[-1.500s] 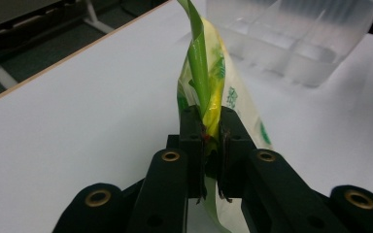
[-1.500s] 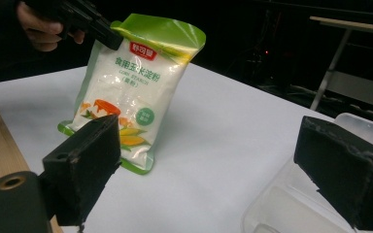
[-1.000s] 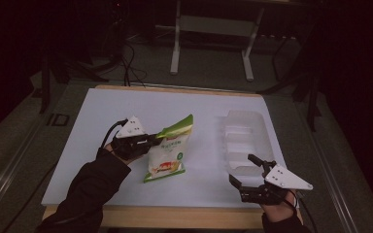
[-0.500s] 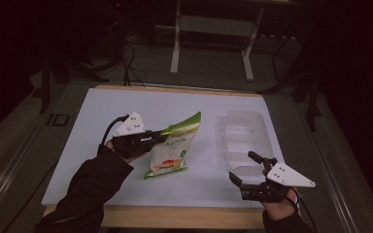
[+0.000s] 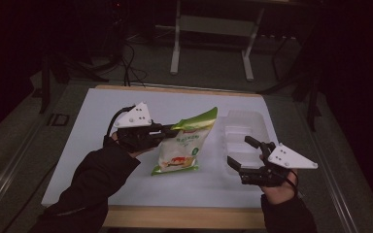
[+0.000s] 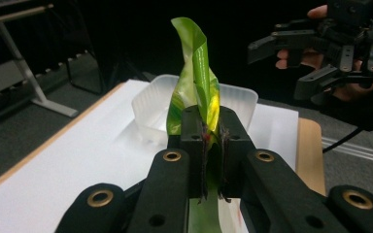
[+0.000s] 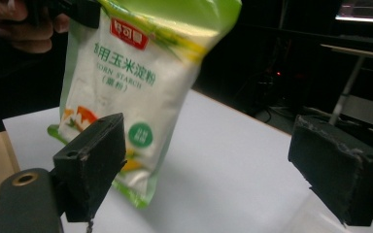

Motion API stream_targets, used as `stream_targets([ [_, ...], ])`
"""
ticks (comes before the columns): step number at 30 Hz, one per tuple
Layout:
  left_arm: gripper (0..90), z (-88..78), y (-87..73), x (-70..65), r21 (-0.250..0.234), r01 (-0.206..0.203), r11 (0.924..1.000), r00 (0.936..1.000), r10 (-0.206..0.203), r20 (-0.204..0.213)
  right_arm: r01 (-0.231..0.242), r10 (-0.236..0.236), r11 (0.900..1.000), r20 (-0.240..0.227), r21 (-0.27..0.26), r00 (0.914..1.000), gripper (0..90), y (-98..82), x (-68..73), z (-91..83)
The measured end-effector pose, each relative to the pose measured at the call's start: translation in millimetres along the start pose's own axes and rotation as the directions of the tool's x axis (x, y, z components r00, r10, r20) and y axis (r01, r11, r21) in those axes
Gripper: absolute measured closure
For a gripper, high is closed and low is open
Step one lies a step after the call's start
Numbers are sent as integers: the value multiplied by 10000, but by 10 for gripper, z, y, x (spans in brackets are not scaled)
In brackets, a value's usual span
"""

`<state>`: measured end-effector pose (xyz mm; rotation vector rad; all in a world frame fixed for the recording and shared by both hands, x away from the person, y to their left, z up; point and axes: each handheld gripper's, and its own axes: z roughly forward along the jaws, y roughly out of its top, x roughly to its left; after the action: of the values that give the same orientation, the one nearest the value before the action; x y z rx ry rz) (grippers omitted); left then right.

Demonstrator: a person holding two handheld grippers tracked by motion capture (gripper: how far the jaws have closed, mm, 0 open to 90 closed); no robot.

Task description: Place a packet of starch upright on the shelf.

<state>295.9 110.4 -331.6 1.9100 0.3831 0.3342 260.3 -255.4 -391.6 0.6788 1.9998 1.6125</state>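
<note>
A green and white bag of corn starch (image 5: pixel 181 145) hangs tilted above the white table (image 5: pixel 92 126), its bottom edge close to the surface. My left gripper (image 5: pixel 169 131) is shut on the bag's green top edge (image 6: pixel 194 63), which is pinched flat between the pads (image 6: pixel 194 141). My right gripper (image 5: pixel 243 152) hovers open near the front right, to the right of the bag, with nothing between its fingers. In the right gripper view the bag (image 7: pixel 126 87) hangs beyond the wide jaws of my right gripper (image 7: pixel 216 160), and its printed front faces me.
A clear plastic tray (image 5: pixel 245 127) lies on the table just right of the bag, and it appears behind the bag in the left gripper view as the tray (image 6: pixel 148 104). The table's wooden front edge (image 5: pixel 184 217) runs below both hands. A metal stand (image 5: pixel 209 29) stands on the floor behind.
Both hands have risen. The left gripper has lifted the bag by its top edge, so it now hangs more upright. The right gripper stayed open.
</note>
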Motion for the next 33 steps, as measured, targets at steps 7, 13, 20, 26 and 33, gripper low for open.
stream_targets([
  [7,850,67,47,-52,-87,-111,9999,9997,113,221,-54,66,9999,-770,158,9970,134,171,-78,261],
  [13,850,127,53,-84,-95,-81,9999,9984,87,561,-129,180,9993,-1529,346,9881,156,203,-120,513],
  [20,850,198,57,-123,-136,-80,9999,9960,92,888,-131,314,9965,-2257,821,9737,344,199,-73,639],
  [26,849,234,53,-148,-34,-154,9999,9955,157,930,-398,732,9906,-2611,1312,9625,567,211,-115,656],
  [33,849,228,25,-110,-26,55,10000,9946,-52,1039,-296,690,9858,-2384,1653,9687,827,272,-58,624],
])
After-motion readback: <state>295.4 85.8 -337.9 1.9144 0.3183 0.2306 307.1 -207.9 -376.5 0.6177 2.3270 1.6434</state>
